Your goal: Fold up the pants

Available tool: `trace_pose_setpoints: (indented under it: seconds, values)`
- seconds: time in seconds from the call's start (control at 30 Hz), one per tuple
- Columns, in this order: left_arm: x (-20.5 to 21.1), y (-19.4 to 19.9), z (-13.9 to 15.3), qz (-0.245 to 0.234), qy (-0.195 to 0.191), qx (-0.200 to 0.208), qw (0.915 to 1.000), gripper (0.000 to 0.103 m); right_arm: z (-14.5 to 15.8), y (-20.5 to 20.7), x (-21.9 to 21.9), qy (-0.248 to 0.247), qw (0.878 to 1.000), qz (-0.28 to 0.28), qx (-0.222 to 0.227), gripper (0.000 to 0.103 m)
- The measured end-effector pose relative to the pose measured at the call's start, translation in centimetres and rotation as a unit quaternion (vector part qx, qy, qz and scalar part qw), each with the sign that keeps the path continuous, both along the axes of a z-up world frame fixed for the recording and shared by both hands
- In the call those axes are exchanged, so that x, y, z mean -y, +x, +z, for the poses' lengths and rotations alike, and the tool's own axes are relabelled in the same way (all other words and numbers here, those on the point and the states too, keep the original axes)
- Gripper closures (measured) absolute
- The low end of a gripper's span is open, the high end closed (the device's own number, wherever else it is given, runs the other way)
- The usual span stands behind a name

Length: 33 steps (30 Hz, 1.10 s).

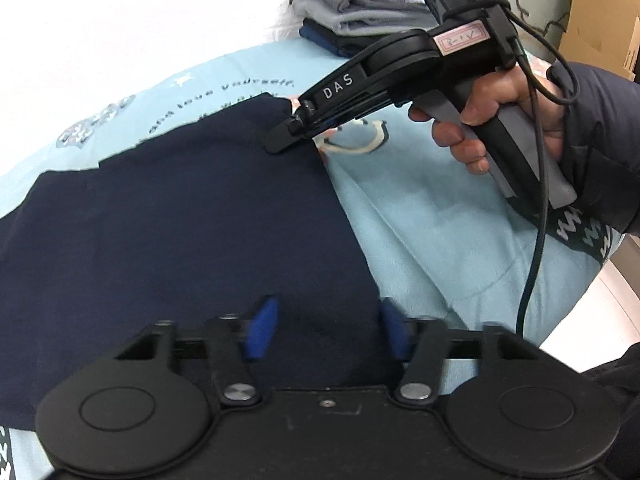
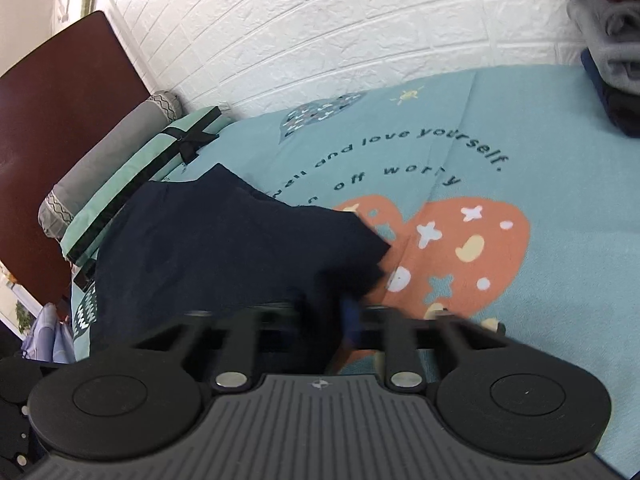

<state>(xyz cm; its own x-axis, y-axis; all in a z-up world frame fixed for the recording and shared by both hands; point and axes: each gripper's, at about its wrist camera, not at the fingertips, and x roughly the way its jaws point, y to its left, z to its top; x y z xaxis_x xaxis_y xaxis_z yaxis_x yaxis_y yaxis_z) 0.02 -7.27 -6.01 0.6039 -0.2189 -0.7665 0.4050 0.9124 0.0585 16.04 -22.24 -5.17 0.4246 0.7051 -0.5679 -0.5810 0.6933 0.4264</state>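
Dark navy pants [image 1: 172,216] lie spread on a light blue printed bedspread [image 1: 432,216]; they also show in the right wrist view [image 2: 224,240]. My left gripper [image 1: 326,330] is open, its blue pads [image 1: 262,330] apart just above the pants' near edge, holding nothing. My right gripper [image 1: 280,140] is seen in the left wrist view, held by a hand, its tips at the pants' far right corner. In its own view, my right gripper [image 2: 340,312] is blurred, with navy cloth between the fingers; it looks shut on the pants' corner.
A stack of folded clothes [image 1: 360,12] sits at the far side of the bed, also at the right edge of the right wrist view [image 2: 612,48]. A grey bolster [image 2: 108,160] and green pillow [image 2: 148,176] lie by the brown headboard [image 2: 60,120]. A white brick wall [image 2: 320,32] runs behind.
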Motion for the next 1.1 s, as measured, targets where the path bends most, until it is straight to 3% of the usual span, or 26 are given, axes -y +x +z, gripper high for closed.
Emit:
trace_pose_setpoints:
  seconds: [0.03, 0.07, 0.13, 0.23, 0.37, 0.5, 0.63, 0.8, 0.93, 1.0, 1.07, 1.1]
  values:
    - [-0.3, 0.0, 0.2, -0.002, -0.018, -0.004, 0.9998, 0.002, 0.4, -0.1, 0.0, 0.004, 1.0, 0.002, 0.003, 0.09]
    - [-0.8, 0.1, 0.5, -0.002, -0.041, -0.012, 0.9991, 0.02, 1.1, -0.4, -0.1, 0.004, 1.0, 0.006, 0.011, 0.092]
    - [-2.0, 0.1, 1.0, 0.01, -0.074, -0.019, 0.997, 0.025, 2.5, -0.8, -0.4, 0.01, 0.999, 0.014, 0.027, 0.094]
    - [-4.8, 0.0, 2.6, 0.037, -0.142, -0.02, 0.9889, 0.026, 5.2, -1.2, -1.4, 0.02, 0.998, 0.029, 0.055, 0.095]
    - [-9.3, -1.8, 5.9, 0.07, -0.199, 0.02, 0.9772, 0.027, 8.4, -0.5, -3.9, 0.043, 0.996, 0.042, 0.073, 0.096]
    - [-14.4, -3.7, 8.9, 0.117, -0.221, 0.073, 0.9655, 0.026, 10.9, 0.4, -8.5, 0.063, 0.991, 0.073, 0.089, 0.096]
    - [-20.3, -5.2, 10.4, 0.184, -0.213, 0.117, 0.9525, 0.026, 12.2, 1.2, -15.6, 0.056, 0.987, 0.111, 0.099, 0.096]
    - [-27.2, -5.5, 9.0, 0.266, -0.21, 0.127, 0.9323, 0.026, 11.6, 2.8, -25.4, 0.027, 0.984, 0.154, 0.086, 0.096]
    - [-33.0, -4.6, 6.3, 0.33, -0.235, 0.112, 0.9072, 0.025, 9.3, 4.1, -32.2, -0.013, 0.983, 0.168, 0.076, 0.096]
    - [-35.6, -4.3, 5.1, 0.344, -0.25, 0.095, 0.9, 0.024, 7.5, 5.0, -34.9, -0.031, 0.984, 0.167, 0.058, 0.095]
    - [-36.7, -3.8, 3.5, 0.355, -0.264, 0.072, 0.894, 0.016, 5.6, 5.7, -36.9, -0.056, 0.984, 0.163, 0.045, 0.091]
    - [-36.7, -3.4, 3.2, 0.363, -0.264, 0.065, 0.8911, 0.009, 4.8, 5.9, -37.6, -0.067, 0.984, 0.162, 0.039, 0.083]
